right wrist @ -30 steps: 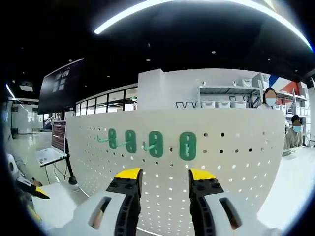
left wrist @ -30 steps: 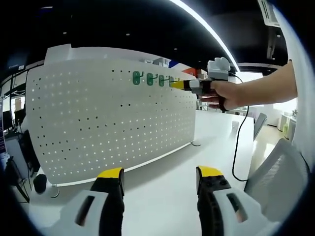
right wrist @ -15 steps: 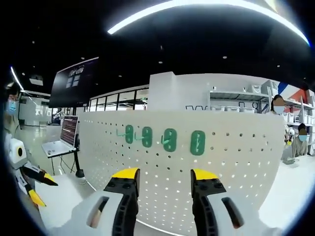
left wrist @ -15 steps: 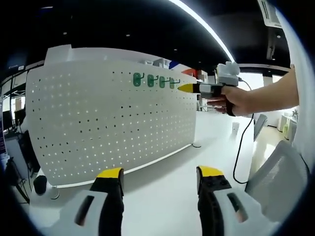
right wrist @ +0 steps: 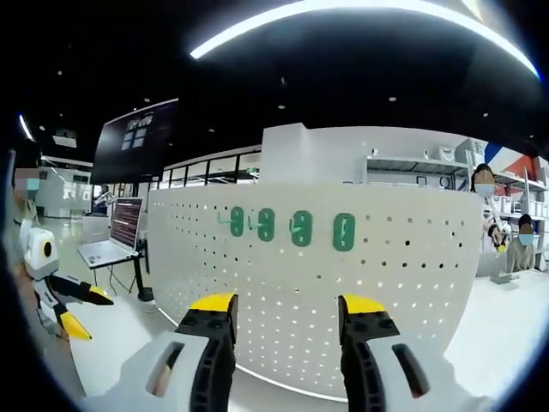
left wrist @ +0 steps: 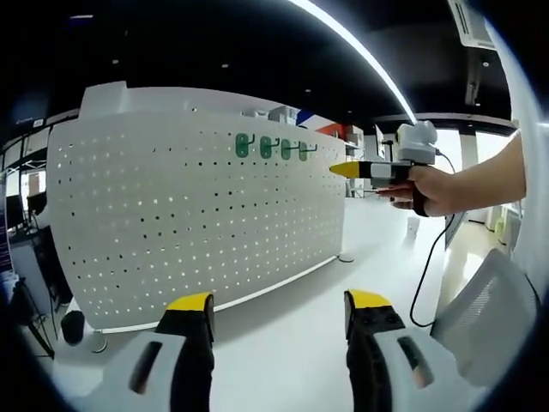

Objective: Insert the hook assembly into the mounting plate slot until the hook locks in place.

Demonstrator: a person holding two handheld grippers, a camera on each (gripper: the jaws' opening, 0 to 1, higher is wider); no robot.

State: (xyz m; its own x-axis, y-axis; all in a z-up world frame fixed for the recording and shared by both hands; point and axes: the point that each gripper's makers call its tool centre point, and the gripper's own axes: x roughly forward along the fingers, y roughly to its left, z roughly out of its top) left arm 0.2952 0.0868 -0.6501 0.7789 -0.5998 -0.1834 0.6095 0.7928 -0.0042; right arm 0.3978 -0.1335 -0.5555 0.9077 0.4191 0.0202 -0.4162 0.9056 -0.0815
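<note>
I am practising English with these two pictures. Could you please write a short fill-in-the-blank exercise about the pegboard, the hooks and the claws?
1. The green hooks on the white pegboard number ____.
2. Both claws have ____ tips.
3. The left claw holds ____.
4. The right claw is ____, not shut.

Missing words: four; yellow; nothing; open

Open laptop on stand, wall monitor, shelves

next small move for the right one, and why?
Probably ease the right hand-held gripper further off the pegboard, since its jaws are open and empty, and four green hooks already sit in a row on the board.
</note>
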